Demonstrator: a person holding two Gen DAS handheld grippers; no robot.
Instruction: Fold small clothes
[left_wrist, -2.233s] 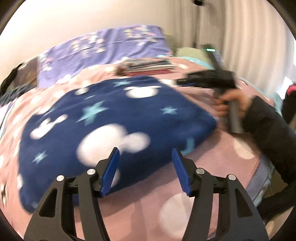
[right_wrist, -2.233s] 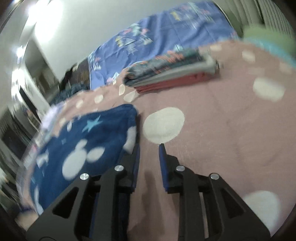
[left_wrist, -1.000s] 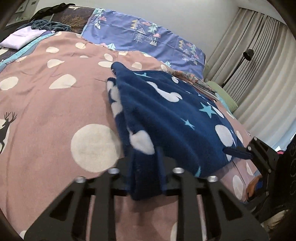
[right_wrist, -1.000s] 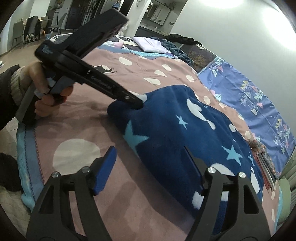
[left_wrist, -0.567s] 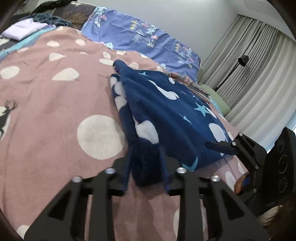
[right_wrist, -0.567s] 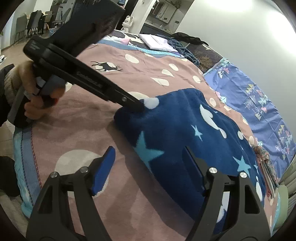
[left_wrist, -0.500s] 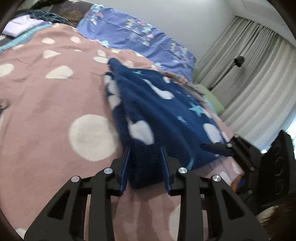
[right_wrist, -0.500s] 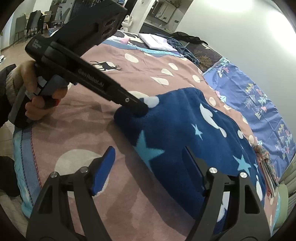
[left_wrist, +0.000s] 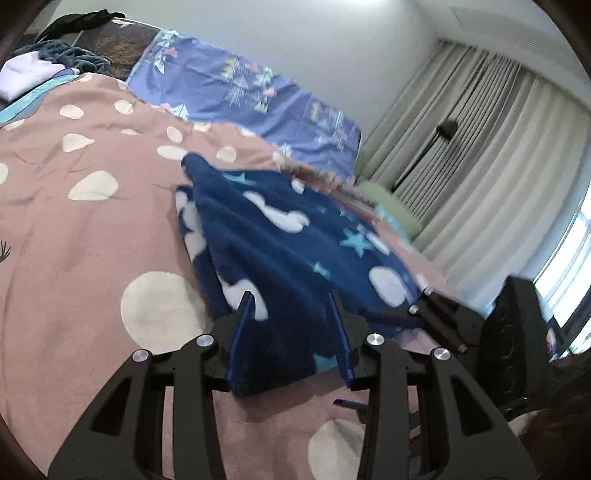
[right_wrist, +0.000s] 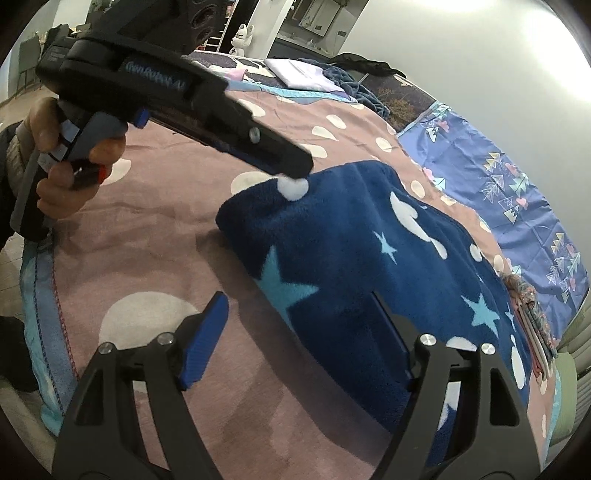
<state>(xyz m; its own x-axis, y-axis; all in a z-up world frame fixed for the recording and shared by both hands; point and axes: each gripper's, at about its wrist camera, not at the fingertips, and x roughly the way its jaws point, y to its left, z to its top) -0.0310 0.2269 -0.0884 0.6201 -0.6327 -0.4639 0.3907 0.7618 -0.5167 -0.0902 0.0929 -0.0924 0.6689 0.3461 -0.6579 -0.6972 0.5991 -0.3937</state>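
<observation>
A second ago the left gripper (left_wrist: 291, 317) pinched the blue fleece's (left_wrist: 288, 240) corner near the bed's (left_wrist: 74, 229) front edge; now its jaws are opening around it, while the right gripper (right_wrist: 303, 332) gapes wide, gripping nothing.

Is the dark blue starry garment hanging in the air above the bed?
No: the dark blue starry garment lies folded flat on the pink spotted bedspread, with its near edge resting on the cover.

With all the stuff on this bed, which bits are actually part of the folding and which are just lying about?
Part of the job:
- navy fleece garment, folded
- left gripper, jaws opening around its corner
- right gripper, open at its edge

Just lying about:
- stack of folded clothes
- purple pillow
- white cloth
</observation>
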